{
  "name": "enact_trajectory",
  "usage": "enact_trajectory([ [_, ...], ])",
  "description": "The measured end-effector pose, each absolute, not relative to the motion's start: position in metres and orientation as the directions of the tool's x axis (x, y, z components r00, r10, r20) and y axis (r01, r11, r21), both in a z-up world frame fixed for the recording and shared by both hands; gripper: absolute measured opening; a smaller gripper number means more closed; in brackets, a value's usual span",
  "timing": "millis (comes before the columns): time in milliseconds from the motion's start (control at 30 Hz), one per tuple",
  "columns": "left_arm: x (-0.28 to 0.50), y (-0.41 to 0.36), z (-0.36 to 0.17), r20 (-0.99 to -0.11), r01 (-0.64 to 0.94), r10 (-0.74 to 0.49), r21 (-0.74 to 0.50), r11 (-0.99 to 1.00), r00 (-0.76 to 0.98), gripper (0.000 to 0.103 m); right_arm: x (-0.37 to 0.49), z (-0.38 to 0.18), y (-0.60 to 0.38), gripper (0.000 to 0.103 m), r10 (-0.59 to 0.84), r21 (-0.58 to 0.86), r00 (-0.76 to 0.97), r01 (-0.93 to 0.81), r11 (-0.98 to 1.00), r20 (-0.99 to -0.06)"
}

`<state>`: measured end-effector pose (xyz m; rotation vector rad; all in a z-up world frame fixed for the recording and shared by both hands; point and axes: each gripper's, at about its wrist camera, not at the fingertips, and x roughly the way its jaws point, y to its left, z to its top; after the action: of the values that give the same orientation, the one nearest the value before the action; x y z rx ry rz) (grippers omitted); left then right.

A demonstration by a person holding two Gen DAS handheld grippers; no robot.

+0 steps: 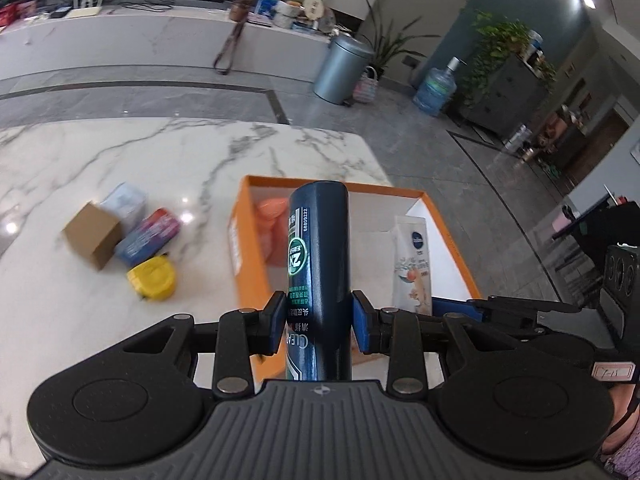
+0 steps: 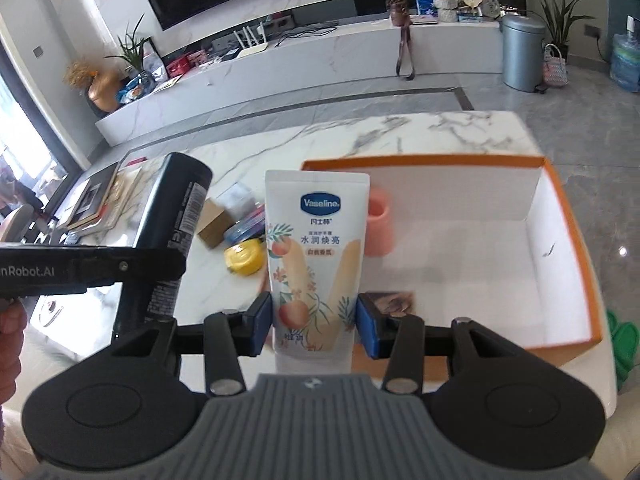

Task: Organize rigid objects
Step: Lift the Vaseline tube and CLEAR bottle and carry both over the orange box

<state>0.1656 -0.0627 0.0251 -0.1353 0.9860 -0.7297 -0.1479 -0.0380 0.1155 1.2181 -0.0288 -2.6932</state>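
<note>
My left gripper (image 1: pixel 319 322) is shut on a dark blue Clear shampoo bottle (image 1: pixel 319 256), held above the near edge of the orange box (image 1: pixel 240 248). My right gripper (image 2: pixel 315 322) is shut on a white Vaseline tube (image 2: pixel 316 256), held over the left part of the orange box (image 2: pixel 560 200). The tube also shows in the left wrist view (image 1: pixel 412 264), and the bottle in the right wrist view (image 2: pixel 180 216). A pink cup (image 2: pixel 378 226) stands inside the box at its far left corner. A small dark flat item (image 2: pixel 390 302) lies on the box floor.
On the marble table (image 1: pixel 120 152) left of the box lie a brown carton (image 1: pixel 94 236), a pale blue box (image 1: pixel 124 202), a red-blue pack (image 1: pixel 148 236) and a yellow round container (image 1: pixel 154 280). Books (image 2: pixel 100 196) lie at the table's far left. The table's right edge drops to the floor.
</note>
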Motion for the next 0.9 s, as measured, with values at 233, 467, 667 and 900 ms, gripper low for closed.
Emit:
enact_trajectory([
  [233,0.205,-0.103,-0.001,-0.743,0.495,-0.602,-0.421,0.760,0.293,0.038,-0.192,0.104,-0.026,0.047,-0.212,0.070,-0.627,0.243,-0.967,-0.750],
  [467,0.230,-0.116,-0.018,-0.758,0.522,-0.604,-0.422,0.741,0.246,0.038,-0.234,0.086,-0.025,0.047,-0.223,0.019,-0.598,0.327,-0.945,-0.770],
  [667,0.247,-0.121,-0.029,-0.783,0.503,-0.561,-0.384,0.775,0.267,0.038,-0.271,0.063,-0.020,0.047,-0.241,0.014,-0.538,0.390,-0.921,-0.808],
  [900,0.248,-0.116,-0.026,-0.768,0.509,-0.559,-0.362,0.781,0.312,0.038,-0.301,0.030,-0.016,0.046,-0.211,0.041,-0.456,0.356,-0.934,-0.864],
])
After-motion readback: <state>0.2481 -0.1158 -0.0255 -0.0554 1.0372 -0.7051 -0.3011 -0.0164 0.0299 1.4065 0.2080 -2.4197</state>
